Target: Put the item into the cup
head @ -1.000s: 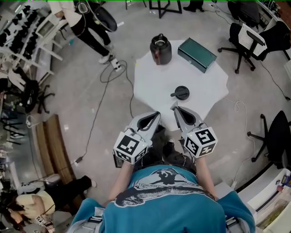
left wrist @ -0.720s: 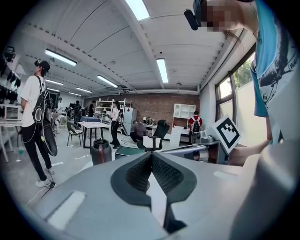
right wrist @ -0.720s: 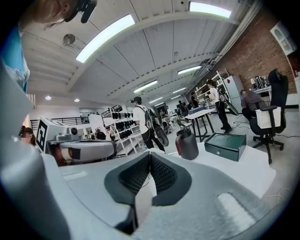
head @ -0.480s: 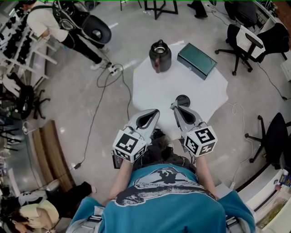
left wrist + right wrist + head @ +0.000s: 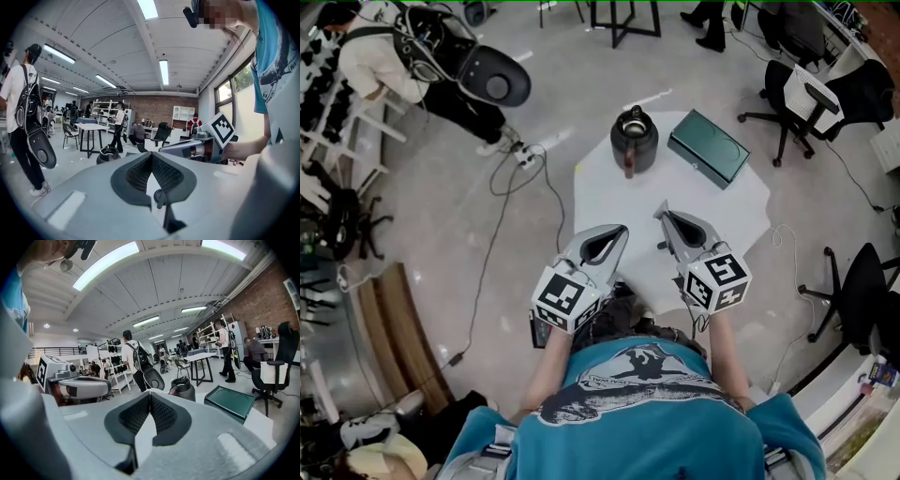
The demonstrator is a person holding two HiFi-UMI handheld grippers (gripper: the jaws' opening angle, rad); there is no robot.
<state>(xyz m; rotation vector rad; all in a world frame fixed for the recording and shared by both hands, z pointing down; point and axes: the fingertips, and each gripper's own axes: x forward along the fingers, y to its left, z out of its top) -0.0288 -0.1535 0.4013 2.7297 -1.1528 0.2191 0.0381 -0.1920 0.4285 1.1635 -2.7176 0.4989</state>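
My left claw (image 5: 622,232) and right claw (image 5: 662,215) are both pinched closed and empty over the tabletop's (image 5: 722,202) near edge. I judge this the approach. The small black item (image 5: 158,196) lies by my right claw, and the dark cup (image 5: 633,141) stands at the far edge. Next the right claw needs to open and lower.

matt white table (image 5: 614,192), glossy dark cup (image 5: 634,142), smooth green box (image 5: 709,149)

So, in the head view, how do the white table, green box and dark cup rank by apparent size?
Largest: white table.
Then: green box.
Smallest: dark cup, only somewhat smaller than the box.
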